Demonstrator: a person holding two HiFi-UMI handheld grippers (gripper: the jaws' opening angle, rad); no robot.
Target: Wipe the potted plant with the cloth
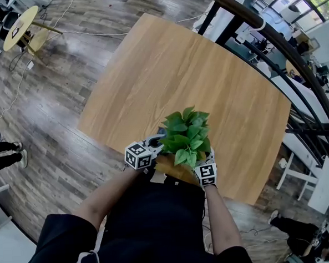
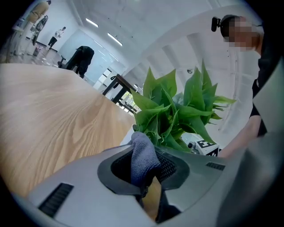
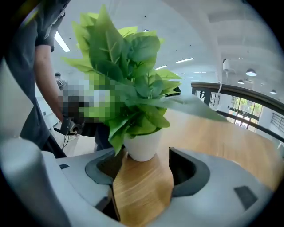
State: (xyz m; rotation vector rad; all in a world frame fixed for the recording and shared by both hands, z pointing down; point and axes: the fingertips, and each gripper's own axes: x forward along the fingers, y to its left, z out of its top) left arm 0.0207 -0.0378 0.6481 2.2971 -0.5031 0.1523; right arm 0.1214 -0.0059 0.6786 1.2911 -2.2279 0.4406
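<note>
A leafy green potted plant (image 1: 186,134) stands near the table's front edge, its white pot (image 3: 142,146) showing in the right gripper view. My left gripper (image 2: 144,165) is shut on a blue-grey cloth (image 2: 143,155), which pokes out toward the leaves (image 2: 174,111) and sits right at their lower left side. In the head view the left gripper (image 1: 154,147) is at the plant's left. My right gripper (image 3: 146,174) is open, with the pot just beyond its jaws and nothing between them; in the head view it (image 1: 206,163) is close in front of the plant.
The wooden table (image 1: 166,72) stretches away behind the plant. A dark curved railing (image 1: 269,33) runs along the right. A round yellow table (image 1: 19,26) stands far left on the floor. Another person's feet (image 1: 7,154) are at the left.
</note>
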